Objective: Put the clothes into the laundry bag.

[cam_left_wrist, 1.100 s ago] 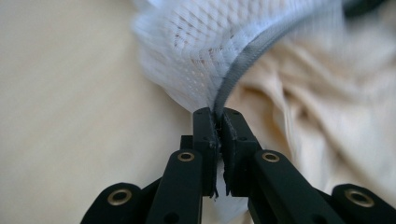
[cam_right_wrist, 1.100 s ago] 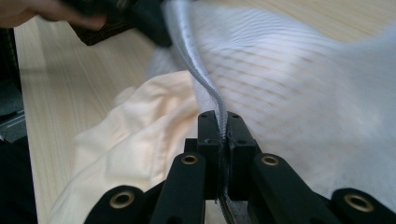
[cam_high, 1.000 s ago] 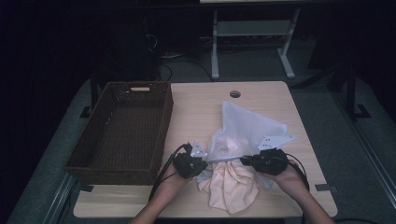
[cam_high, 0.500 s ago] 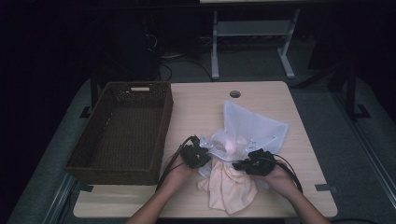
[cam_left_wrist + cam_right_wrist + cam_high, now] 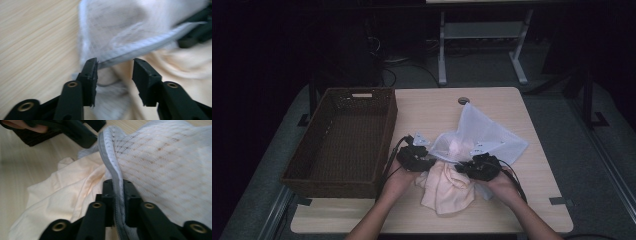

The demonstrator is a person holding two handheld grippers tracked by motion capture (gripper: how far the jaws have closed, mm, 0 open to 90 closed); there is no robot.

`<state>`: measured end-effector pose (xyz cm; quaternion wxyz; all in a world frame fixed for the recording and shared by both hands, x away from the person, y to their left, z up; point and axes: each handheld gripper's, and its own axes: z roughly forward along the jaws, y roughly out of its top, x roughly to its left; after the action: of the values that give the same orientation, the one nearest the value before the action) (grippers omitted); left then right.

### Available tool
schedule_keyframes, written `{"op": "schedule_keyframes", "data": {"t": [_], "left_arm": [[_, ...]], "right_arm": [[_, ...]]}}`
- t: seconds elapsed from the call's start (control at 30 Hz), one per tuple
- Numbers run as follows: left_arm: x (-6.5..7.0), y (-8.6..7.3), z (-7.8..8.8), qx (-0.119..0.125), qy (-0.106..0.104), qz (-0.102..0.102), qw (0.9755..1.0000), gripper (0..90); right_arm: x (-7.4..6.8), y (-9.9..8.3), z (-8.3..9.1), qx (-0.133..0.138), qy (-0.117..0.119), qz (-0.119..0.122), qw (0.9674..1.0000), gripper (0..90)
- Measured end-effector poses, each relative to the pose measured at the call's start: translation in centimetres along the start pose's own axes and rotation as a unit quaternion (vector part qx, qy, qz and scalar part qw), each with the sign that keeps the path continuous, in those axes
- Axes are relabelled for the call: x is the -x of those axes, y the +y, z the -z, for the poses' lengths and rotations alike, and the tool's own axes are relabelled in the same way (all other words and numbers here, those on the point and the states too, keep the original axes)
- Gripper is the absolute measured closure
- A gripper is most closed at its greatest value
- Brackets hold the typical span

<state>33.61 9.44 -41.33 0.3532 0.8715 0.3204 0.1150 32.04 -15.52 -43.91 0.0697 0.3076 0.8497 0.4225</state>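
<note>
A white mesh bag with a grey zipper rim lies on the table, and a cream cloth spills from its mouth towards the front edge. My left gripper is at the bag's left side. In the left gripper view its jaws have just been opening and stand apart, with the grey rim running loosely between them. My right gripper holds the rim from the other side. Its jaws have just eased a little but still pinch the rim. The cloth lies to the left of them.
A dark wicker basket stands empty on the left part of the wooden table. A round cable hole sits near the far edge. The table's right strip and near corners are bare wood. Dark floor and a metal frame lie beyond.
Both hands have moved closer together over the cloth, the right leftward and the left a little up the table. The bag's mouth edge has slackened.
</note>
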Motion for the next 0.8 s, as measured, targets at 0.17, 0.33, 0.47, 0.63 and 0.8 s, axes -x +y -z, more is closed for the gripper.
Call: {"op": "schedule_keyframes", "data": {"t": [0.17,0.33,0.47,0.63,0.8], "left_arm": [[1.7,-0.4,1.2,0.012,-0.042,-0.004,0.999,47.3],[3.6,-1.2,1.3,0.01,-0.084,-0.01,0.9964,42.1],[5.2,-1.1,-0.2,0.002,-0.119,-0.019,0.9927,37.1],[6.4,-1.0,-1.1,-0.004,-0.129,-0.032,0.9911,36.2],[7.9,-0.4,-2.4,-0.01,-0.128,-0.048,0.9905,34.7]], "right_arm": [[0.0,-0.6,2.5,0.01,-0.002,0.002,0.9999,66.1],[0.0,-2.5,5.3,-0.003,-0.022,0.009,0.9997,56.1],[0.7,-4.7,6.0,-0.032,-0.052,0.008,0.9981,52.5],[1.6,-5.3,5.0,-0.064,-0.067,0.013,0.9956,59.0],[2.1,-5.4,5.1,-0.065,-0.067,-0.003,0.9957,85.1]]}}
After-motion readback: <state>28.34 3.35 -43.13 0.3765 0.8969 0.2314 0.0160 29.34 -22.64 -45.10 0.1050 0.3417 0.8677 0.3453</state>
